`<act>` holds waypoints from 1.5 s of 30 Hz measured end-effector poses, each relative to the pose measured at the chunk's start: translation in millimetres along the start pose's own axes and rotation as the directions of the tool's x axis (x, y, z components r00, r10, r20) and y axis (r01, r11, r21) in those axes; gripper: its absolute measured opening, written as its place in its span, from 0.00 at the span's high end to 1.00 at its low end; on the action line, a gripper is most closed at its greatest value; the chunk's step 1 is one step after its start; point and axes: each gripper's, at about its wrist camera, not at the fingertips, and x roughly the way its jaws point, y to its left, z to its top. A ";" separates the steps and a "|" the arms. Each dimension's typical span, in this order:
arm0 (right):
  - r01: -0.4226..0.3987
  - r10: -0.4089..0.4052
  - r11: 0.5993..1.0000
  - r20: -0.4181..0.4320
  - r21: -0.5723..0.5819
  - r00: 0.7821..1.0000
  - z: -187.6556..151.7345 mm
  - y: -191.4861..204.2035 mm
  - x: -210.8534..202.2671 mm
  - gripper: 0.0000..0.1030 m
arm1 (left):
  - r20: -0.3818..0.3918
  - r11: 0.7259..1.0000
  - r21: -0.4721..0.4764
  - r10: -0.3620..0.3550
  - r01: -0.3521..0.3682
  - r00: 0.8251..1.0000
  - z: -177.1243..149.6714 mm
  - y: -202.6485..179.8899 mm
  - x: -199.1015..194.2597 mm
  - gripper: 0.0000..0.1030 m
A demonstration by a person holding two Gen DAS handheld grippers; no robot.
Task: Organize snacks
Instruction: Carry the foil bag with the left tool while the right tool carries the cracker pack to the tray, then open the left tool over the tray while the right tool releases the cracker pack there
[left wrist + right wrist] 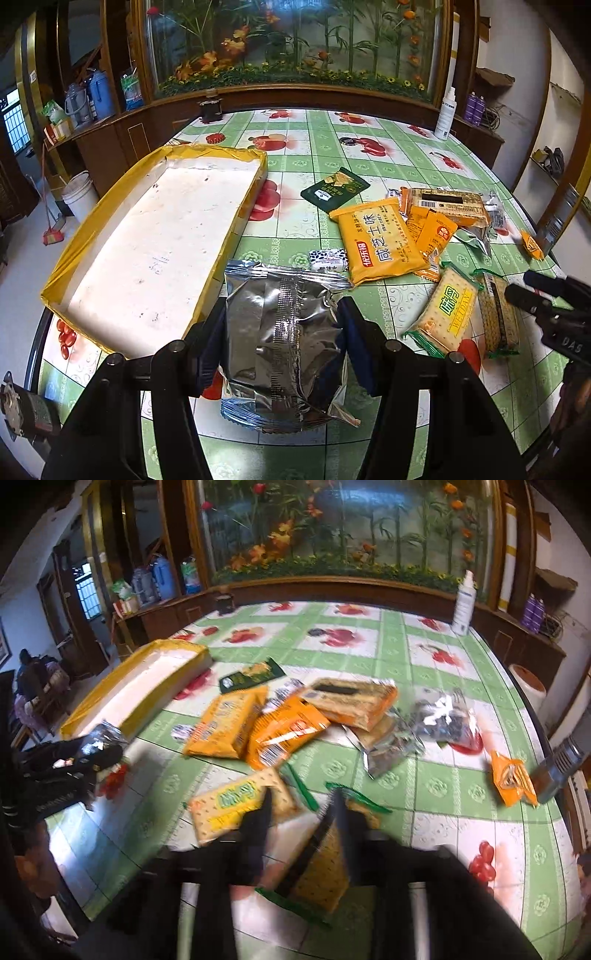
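Observation:
My left gripper (282, 332) is shut on a silver foil snack packet (284, 332), held just off the near right corner of the yellow-rimmed white tray (155, 240). The tray holds nothing. In the blurred right wrist view, my right gripper (301, 823) stands open around a tilted green-ended cracker pack (325, 864); a gap shows at the left finger. A second cracker pack (229, 805) lies just left of it. Beyond them is a heap of snacks: a large yellow packet (380, 243), a dark green packet (334, 188), orange packets (288, 727) and foil wrappers (443, 720).
A small orange packet (511, 779) lies near the table's right edge, next to a metal object (561, 771). A white spray bottle (445, 118) and a dark cup (210, 109) stand at the far edge against the wooden cabinet. A small wrapped candy (327, 260) lies beside the tray.

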 end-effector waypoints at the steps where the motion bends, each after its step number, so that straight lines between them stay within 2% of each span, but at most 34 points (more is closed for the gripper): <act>1: 0.004 -0.003 1.000 -0.019 0.020 1.000 -4.5 -5.4 3.7 0.42 | 0.001 1.000 -0.002 -0.004 0.004 1.000 0.0 0.5 0.4 0.44; 5: 0.005 0.002 0.996 -0.082 0.091 0.997 -18.9 -19.4 21.6 0.43 | -0.003 1.000 0.008 -0.018 0.018 1.000 -0.6 -3.0 1.7 0.44; 8: -0.026 0.038 0.992 -0.099 0.120 0.994 -21.8 -19.2 31.0 0.42 | -0.004 1.000 0.009 -0.022 0.022 1.000 0.0 -4.1 1.3 0.44; 11: -0.009 0.018 0.997 -0.113 0.082 0.993 -21.9 -10.7 38.9 0.41 | 0.001 1.000 0.001 -0.021 0.021 1.000 1.6 -0.7 -0.6 0.44; 13: 0.028 -0.025 0.999 -0.113 0.024 0.993 -22.7 -3.4 39.5 0.47 | 0.005 1.000 -0.011 -0.020 0.020 1.000 3.1 4.6 -2.6 0.44; 15: 0.027 -0.025 1.000 -0.103 0.012 0.994 -22.6 -2.4 36.1 0.54 | 0.011 1.000 -0.023 -0.015 0.015 1.000 4.9 10.1 -4.3 0.44; 19: 0.021 -0.021 1.000 -0.049 0.000 0.999 -14.7 0.9 18.3 0.54 | 0.021 0.999 -0.052 -0.010 0.011 1.000 8.5 22.3 -7.4 0.44; 23: -0.071 0.071 0.997 0.013 -0.006 0.997 4.2 15.2 0.9 0.54 | 0.034 0.997 -0.082 0.011 -0.008 0.999 12.0 39.1 -9.8 0.44; 25: -0.168 0.168 0.986 0.025 -0.012 0.985 17.0 28.4 1.8 0.54 | 0.033 0.994 -0.109 0.025 -0.021 0.999 14.5 53.1 -9.1 0.44; 27: -0.277 0.278 0.961 0.024 -0.020 0.960 32.7 46.9 10.1 0.54 | 0.028 0.989 -0.145 0.041 -0.036 0.999 17.4 70.9 -7.3 0.44; 30: -0.352 0.355 0.933 0.026 -0.078 0.935 55.0 87.8 25.5 0.54 | 0.015 0.978 -0.196 0.079 -0.074 0.997 22.0 100.6 -3.1 0.44; 33: -0.439 0.442 0.891 0.006 -0.121 0.897 79.2 133.5 48.4 0.54 | -0.008 0.965 -0.244 0.099 -0.098 0.995 25.3 126.2 4.0 0.44; 37: -0.500 0.504 0.850 -0.023 -0.166 0.863 103.5 182.2 75.4 0.54 | -0.024 0.951 -0.278 0.133 -0.135 0.991 28.2 147.8 14.5 0.44; 42: -0.511 0.511 0.835 -0.060 -0.204 0.858 122.2 224.2 106.9 0.54 | -0.049 0.946 -0.286 0.145 -0.153 0.988 28.5 157.9 31.1 0.44; 45: -0.506 0.499 0.836 -0.088 -0.210 0.862 127.9 240.5 128.7 0.54 | -0.079 0.946 -0.286 0.137 -0.154 0.987 26.3 159.3 42.9 0.44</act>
